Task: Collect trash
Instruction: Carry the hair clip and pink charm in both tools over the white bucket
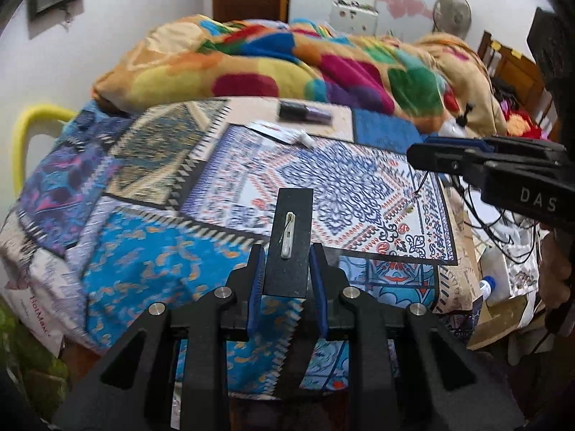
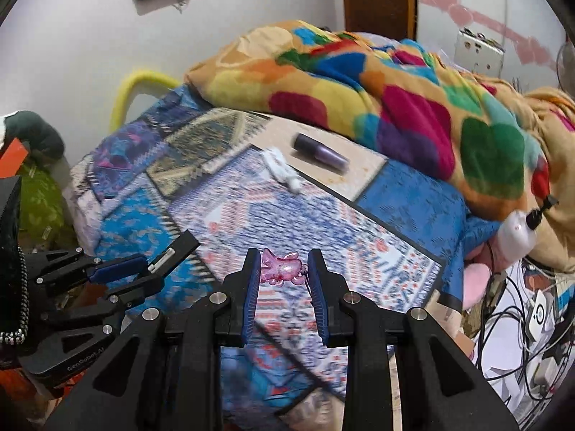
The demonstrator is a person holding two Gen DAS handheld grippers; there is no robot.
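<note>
My left gripper [image 1: 287, 251] is shut on a flat black card [image 1: 291, 230] that carries a small white clip [image 1: 287, 237]. It hangs above the patchwork bedspread [image 1: 143, 251]. My right gripper [image 2: 284, 256] is shut on a translucent pink plastic charm [image 2: 282, 268]. In the right wrist view the left gripper [image 2: 151, 269] shows at the left with the black card [image 2: 178, 249]. In the left wrist view the right gripper [image 1: 418, 156] juts in from the right; its charm is hidden there. A dark purple bottle [image 2: 320, 152] and a white wrapper [image 2: 282, 167] lie further back on the bed.
A bunched multicoloured blanket [image 1: 287, 61] fills the back of the bed. A yellow chair frame [image 1: 21, 136] stands at the left by the white wall. Tangled cables [image 2: 521, 316], a plastic bottle [image 1: 494, 276] and papers crowd the right side beyond the bed's edge.
</note>
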